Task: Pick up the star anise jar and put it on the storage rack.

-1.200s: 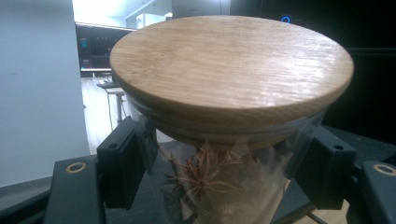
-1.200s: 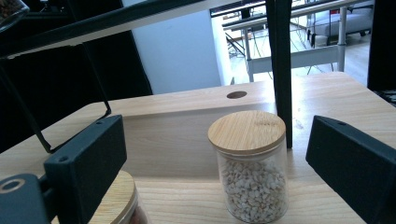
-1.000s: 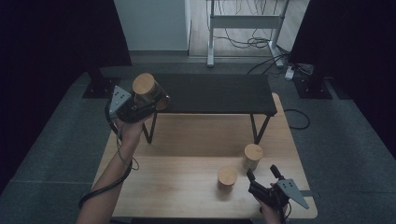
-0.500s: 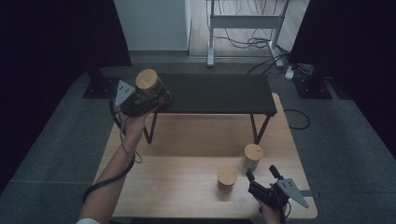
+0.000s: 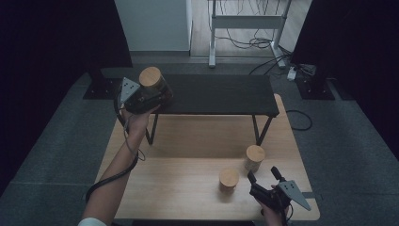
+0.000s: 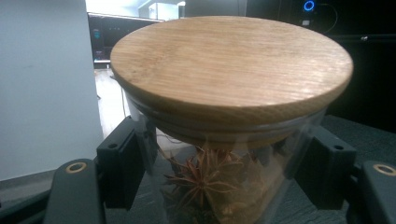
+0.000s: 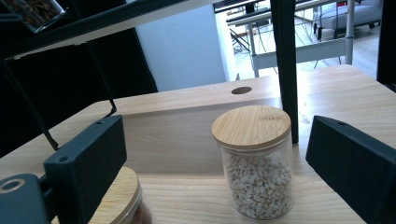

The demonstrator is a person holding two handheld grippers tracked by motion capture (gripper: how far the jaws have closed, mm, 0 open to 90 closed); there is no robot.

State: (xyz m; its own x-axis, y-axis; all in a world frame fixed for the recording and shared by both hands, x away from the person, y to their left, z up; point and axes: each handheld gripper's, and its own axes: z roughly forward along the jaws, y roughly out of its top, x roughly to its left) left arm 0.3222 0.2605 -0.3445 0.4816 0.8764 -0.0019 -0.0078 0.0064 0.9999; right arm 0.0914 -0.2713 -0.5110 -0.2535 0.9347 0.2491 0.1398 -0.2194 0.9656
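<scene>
Between the left gripper's (image 5: 157,96) jaws sits the star-anise jar (image 5: 153,82).

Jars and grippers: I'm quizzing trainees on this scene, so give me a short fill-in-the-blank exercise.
1. The left gripper is shut on a jar with a ____ lid.
2. The right gripper has its jaws ____.
3. The number of jars standing on the wooden table is ____.

Missing words: wooden; open; two

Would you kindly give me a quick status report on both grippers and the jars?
Left gripper shut on star anise jar, held over black shelf. Right gripper open, empty, facing jar of pale kernels. Nothing in the way.
</scene>
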